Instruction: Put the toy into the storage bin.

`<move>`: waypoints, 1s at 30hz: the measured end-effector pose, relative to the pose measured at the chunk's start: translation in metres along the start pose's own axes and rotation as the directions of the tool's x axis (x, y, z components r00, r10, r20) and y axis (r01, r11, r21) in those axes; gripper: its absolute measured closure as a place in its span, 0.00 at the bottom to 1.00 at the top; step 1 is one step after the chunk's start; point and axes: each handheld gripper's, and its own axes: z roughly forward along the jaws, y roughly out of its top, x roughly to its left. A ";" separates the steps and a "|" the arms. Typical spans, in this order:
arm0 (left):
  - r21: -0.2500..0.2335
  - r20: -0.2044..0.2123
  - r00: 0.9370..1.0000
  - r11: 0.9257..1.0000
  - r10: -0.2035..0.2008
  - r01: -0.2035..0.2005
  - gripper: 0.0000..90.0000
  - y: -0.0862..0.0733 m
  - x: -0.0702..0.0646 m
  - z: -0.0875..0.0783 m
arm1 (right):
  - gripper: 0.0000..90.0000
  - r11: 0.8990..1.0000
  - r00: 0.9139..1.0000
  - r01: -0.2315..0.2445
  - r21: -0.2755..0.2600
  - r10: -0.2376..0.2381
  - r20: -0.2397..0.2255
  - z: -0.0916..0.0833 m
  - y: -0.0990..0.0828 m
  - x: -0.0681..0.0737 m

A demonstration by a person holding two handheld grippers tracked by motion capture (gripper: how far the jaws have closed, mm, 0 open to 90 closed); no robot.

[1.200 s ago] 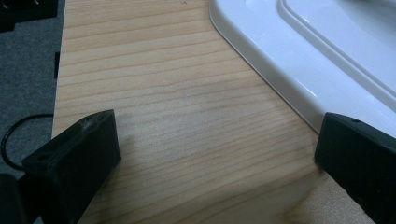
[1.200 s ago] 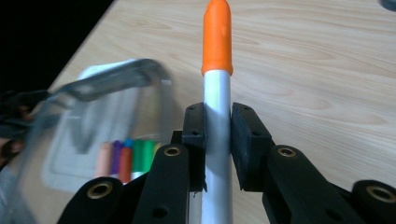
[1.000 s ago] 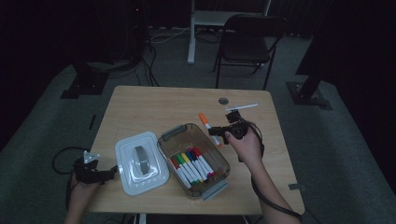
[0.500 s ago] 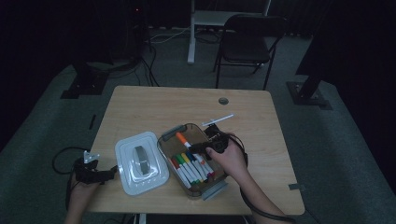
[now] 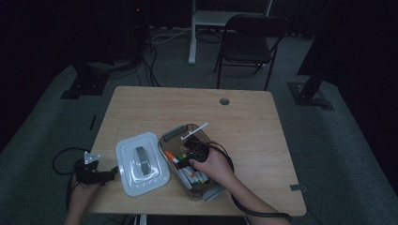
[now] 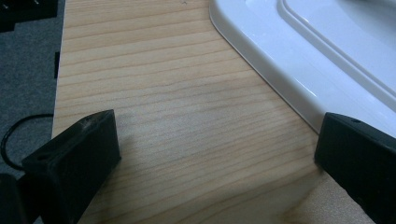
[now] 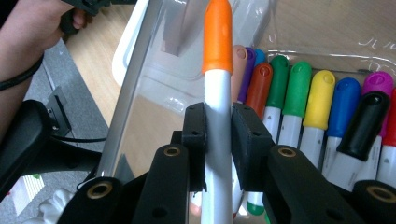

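A clear plastic box [image 5: 165,143] on the wooden table [image 5: 244,122] holds several coloured markers [image 7: 322,93] lying side by side. My right gripper [image 5: 187,158] hovers over the box's left part, shut on the white barrel of an orange-capped marker [image 7: 218,42] that points toward the box's left wall [image 7: 133,88]. In the high view its orange cap [image 5: 170,155] shows just inside that wall. The white lid [image 5: 141,164] lies flat to the left of the box. My left gripper [image 5: 109,172] rests open on the table beside the lid [image 6: 303,60], with bare wood between its fingers [image 6: 74,163].
A round cable hole [image 5: 224,101] sits near the table's far edge. A black chair [image 5: 248,37] and a white table leg [image 5: 192,33] stand beyond it. Grey latches [image 5: 173,132] stick out at the box's ends. Bare wood lies right of the box.
My right gripper has carried the orange-capped marker from the table right of the box leftward and nearer, to over the box's left part. The left gripper has stayed put.
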 end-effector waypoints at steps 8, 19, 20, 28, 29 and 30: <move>0.001 0.000 1.000 1.000 0.000 0.000 0.01 0.000 0.000 0.000 | 0.84 0.989 0.999 0.024 0.147 -0.029 0.031 0.021 0.006 0.003; 0.000 0.000 1.000 1.000 -0.002 0.002 0.01 0.000 0.000 0.000 | 0.73 0.987 0.997 0.064 0.150 -0.070 0.035 0.027 0.007 0.000; 0.000 -0.001 1.000 1.000 0.000 0.000 0.01 0.000 0.000 0.000 | 0.71 0.988 0.997 0.067 0.139 -0.072 0.031 0.025 0.006 0.000; 0.000 0.000 1.000 1.000 0.000 0.000 0.01 0.000 0.000 0.000 | 0.62 0.993 0.993 0.121 0.014 -0.121 -0.003 -0.006 -0.003 -0.004; 0.000 0.000 1.000 1.000 0.000 0.000 0.01 0.000 0.000 0.000 | 0.61 0.993 0.993 0.122 -0.011 -0.122 -0.007 -0.012 -0.005 -0.005; 0.000 0.000 1.000 1.000 0.000 0.000 0.01 0.000 0.000 0.000 | 0.60 0.990 0.991 0.135 -0.041 -0.135 -0.005 -0.018 -0.006 -0.007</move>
